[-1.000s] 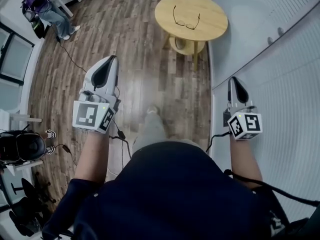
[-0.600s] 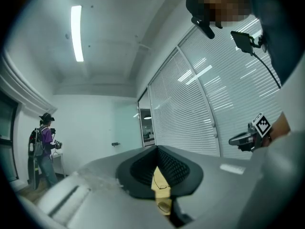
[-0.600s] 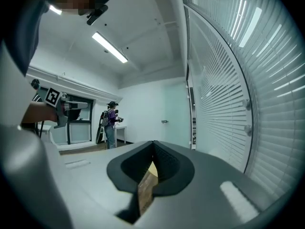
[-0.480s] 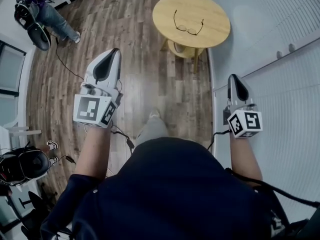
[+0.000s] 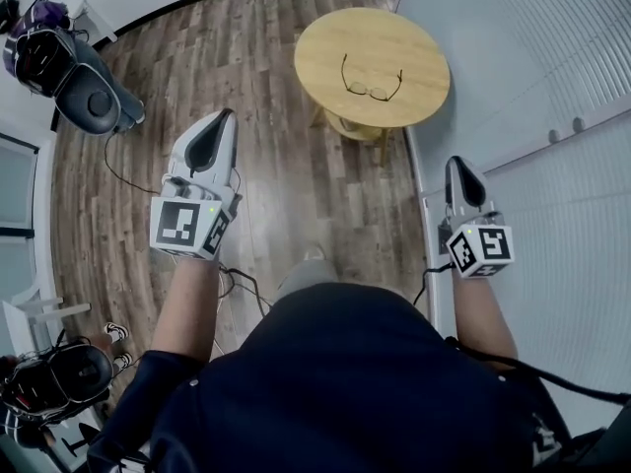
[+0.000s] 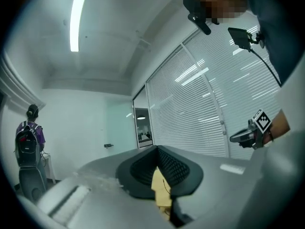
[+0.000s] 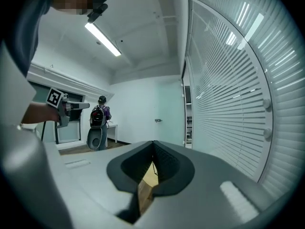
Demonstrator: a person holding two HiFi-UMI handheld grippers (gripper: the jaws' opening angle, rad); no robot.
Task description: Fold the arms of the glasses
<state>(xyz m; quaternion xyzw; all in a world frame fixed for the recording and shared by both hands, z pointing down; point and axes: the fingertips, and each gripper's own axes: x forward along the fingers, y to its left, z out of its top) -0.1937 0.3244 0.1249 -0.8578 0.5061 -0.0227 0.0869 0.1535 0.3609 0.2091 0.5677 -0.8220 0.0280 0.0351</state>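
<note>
Since half a second ago the round wooden table (image 5: 320, 52) has slid slightly lower in my head view. The glasses (image 5: 371, 77) lie near its middle, thin dark frame, arms seemingly still spread; they are too small to be sure. My left gripper (image 5: 224, 116) and right gripper (image 5: 460, 163) hang over open plank floor (image 5: 286, 166), well short of the table, jaws closed on nothing. A slatted wall (image 5: 552, 87) crowds the right.
</note>
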